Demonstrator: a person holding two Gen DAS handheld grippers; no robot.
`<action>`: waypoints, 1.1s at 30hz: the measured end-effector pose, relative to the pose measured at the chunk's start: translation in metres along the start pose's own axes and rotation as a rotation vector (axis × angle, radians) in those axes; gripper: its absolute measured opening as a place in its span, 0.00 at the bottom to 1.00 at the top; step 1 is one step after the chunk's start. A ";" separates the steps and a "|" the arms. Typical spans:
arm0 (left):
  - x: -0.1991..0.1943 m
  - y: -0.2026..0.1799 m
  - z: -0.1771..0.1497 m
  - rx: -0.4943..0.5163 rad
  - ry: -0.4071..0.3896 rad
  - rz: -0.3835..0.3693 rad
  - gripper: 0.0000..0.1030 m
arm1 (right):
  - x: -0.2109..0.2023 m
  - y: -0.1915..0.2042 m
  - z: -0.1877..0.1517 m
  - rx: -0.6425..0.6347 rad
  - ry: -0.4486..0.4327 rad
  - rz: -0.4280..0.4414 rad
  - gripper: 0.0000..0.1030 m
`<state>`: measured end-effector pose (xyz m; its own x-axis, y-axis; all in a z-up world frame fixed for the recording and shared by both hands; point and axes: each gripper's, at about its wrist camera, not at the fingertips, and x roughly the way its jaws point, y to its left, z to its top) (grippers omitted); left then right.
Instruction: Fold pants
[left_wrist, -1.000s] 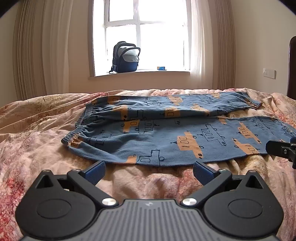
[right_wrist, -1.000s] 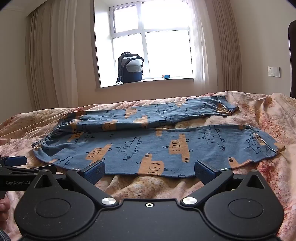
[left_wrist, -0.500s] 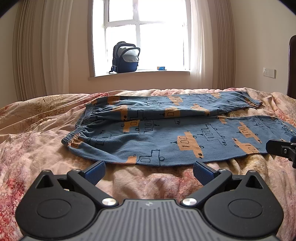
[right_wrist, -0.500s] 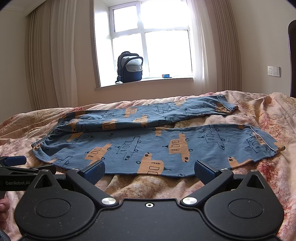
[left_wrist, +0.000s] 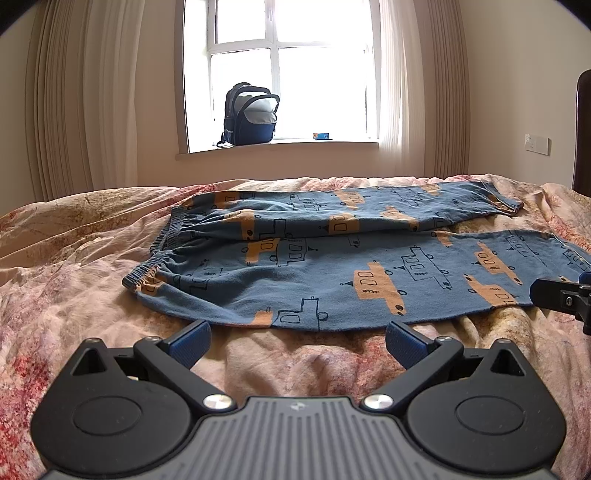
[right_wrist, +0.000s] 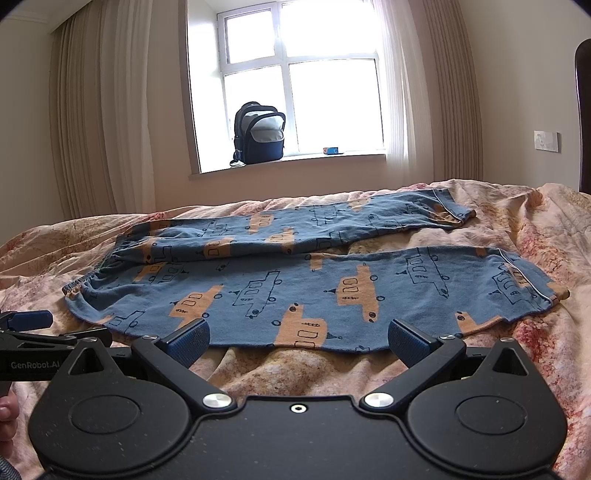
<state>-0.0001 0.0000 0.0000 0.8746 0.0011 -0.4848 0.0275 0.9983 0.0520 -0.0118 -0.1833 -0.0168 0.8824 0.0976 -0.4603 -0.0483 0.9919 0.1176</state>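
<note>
my left claw (left_wrist: 297, 338): matte black linkage arms, two round black pivot discs, two silver screw heads, a ribbed grey housing at the centre. fingers (left_wrist: 192, 339) carry blue textured pads. my right claw (right_wrist: 297, 338): same black arms and discs, two silver screws, a smooth black housing with one small hex screw. white lettering "genrobot.ai" shows on the side of my left claw.

This is a bedroom in a home, as shown by the bed (left_wrist: 92, 258) with its flowered pink cover, the long beige curtains (left_wrist: 85, 103) beside the window (left_wrist: 288, 70), the backpack (left_wrist: 251, 114) on the sill and the wall switch (left_wrist: 537, 144).
</note>
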 end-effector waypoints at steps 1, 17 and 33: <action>0.000 0.000 0.000 0.000 0.000 0.000 1.00 | 0.000 0.000 0.000 0.000 0.000 0.001 1.00; -0.002 -0.001 0.001 0.000 0.002 -0.005 1.00 | 0.000 0.000 0.000 0.001 0.001 0.000 1.00; 0.000 -0.002 0.000 0.003 0.008 -0.009 1.00 | 0.001 -0.001 0.000 0.003 0.004 0.000 1.00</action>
<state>0.0001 -0.0016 -0.0006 0.8704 -0.0075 -0.4924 0.0368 0.9981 0.0498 -0.0109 -0.1840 -0.0172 0.8806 0.0981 -0.4635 -0.0472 0.9916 0.1202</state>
